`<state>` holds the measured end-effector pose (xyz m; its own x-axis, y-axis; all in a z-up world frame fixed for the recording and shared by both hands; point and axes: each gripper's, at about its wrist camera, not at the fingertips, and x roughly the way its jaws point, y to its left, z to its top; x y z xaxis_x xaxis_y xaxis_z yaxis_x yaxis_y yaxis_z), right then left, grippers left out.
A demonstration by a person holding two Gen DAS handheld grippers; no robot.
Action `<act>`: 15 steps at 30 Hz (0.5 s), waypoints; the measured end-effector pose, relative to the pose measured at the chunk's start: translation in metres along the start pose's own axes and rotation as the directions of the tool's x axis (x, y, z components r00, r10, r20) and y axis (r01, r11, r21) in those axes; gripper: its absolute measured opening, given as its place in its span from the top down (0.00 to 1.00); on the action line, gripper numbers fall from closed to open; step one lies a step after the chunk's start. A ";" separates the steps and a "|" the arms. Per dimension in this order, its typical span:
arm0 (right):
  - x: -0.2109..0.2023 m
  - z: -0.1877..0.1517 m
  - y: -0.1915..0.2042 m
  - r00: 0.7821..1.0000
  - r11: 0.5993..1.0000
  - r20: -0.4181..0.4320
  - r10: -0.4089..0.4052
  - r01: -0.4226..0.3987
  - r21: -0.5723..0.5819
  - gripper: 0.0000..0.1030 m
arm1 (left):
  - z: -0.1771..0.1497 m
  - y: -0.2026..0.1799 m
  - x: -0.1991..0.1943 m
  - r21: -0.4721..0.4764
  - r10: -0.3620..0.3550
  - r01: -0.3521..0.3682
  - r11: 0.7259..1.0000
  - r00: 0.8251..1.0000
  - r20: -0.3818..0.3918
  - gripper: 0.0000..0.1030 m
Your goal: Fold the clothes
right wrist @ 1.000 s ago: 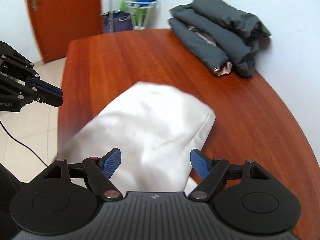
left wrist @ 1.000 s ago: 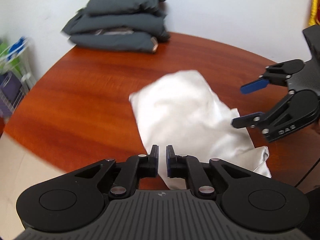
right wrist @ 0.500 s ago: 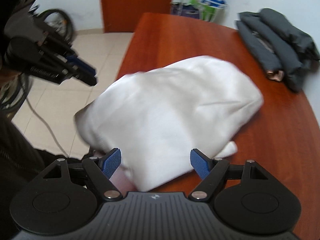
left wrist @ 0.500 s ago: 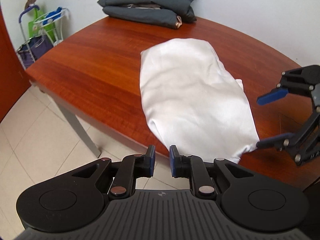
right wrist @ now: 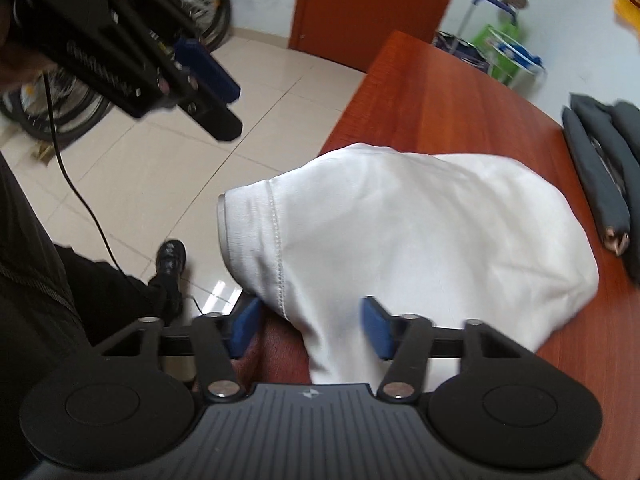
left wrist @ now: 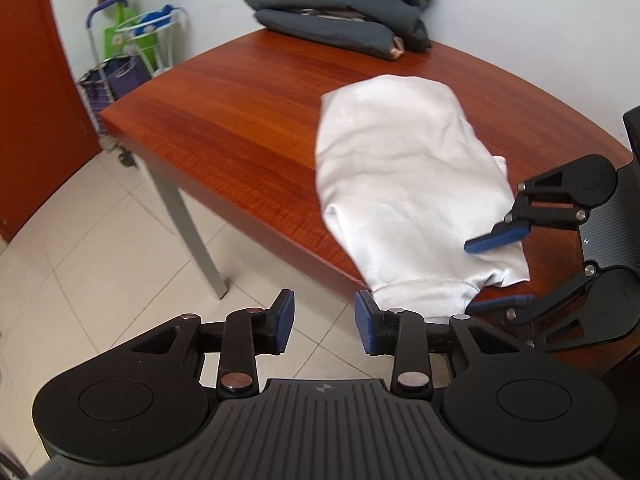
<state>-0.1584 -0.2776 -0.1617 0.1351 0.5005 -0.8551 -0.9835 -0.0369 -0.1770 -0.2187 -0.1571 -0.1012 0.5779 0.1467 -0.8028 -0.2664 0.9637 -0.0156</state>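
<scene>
A white garment [left wrist: 400, 184] lies folded on the wooden table [left wrist: 240, 112], its stitched hem hanging a little over the near edge. In the left wrist view my left gripper [left wrist: 324, 320] hovers off the table edge over the floor; its jaws are opening, with nothing between them. My right gripper [left wrist: 496, 268] straddles the hem from the right. In the right wrist view the right gripper [right wrist: 310, 328] is closing with the white garment [right wrist: 400, 232] between its blue pads, which are not pressing on the cloth. The left gripper [right wrist: 224, 100] shows blurred at the upper left.
A stack of folded dark clothes [left wrist: 344, 12] sits at the table's far edge by the wall. A trolley with bags [left wrist: 120, 60] and an orange door [right wrist: 368, 4] stand beyond the table. A person's shoe [right wrist: 172, 256] is on the tiled floor below.
The left gripper has drawn back past the table edge and its jaws have parted. The right gripper has rolled and dropped toward the hem, and its jaws have narrowed around the cloth.
</scene>
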 end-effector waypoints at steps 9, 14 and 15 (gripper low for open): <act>-0.031 0.013 -0.048 0.994 0.987 0.110 -0.011 -0.007 0.160 0.94 | 0.000 -0.008 0.007 0.001 0.000 0.000 1.000 1.000 -0.003 0.56; -0.033 0.017 -0.086 0.989 0.952 0.142 -0.040 -0.005 0.305 0.95 | 0.007 -0.023 0.021 0.035 -0.039 0.039 0.999 0.999 -0.002 0.49; -0.034 0.018 -0.092 0.988 0.947 0.147 -0.051 0.001 0.320 0.95 | 0.008 -0.026 0.024 0.042 -0.048 0.048 0.998 0.999 -0.002 0.48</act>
<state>-0.0751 -0.2760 -0.1081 0.1657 0.6237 -0.7639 -0.9701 0.2423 -0.0126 -0.1912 -0.1770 -0.1152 0.5882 0.1002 -0.8025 -0.2061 0.9781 -0.0289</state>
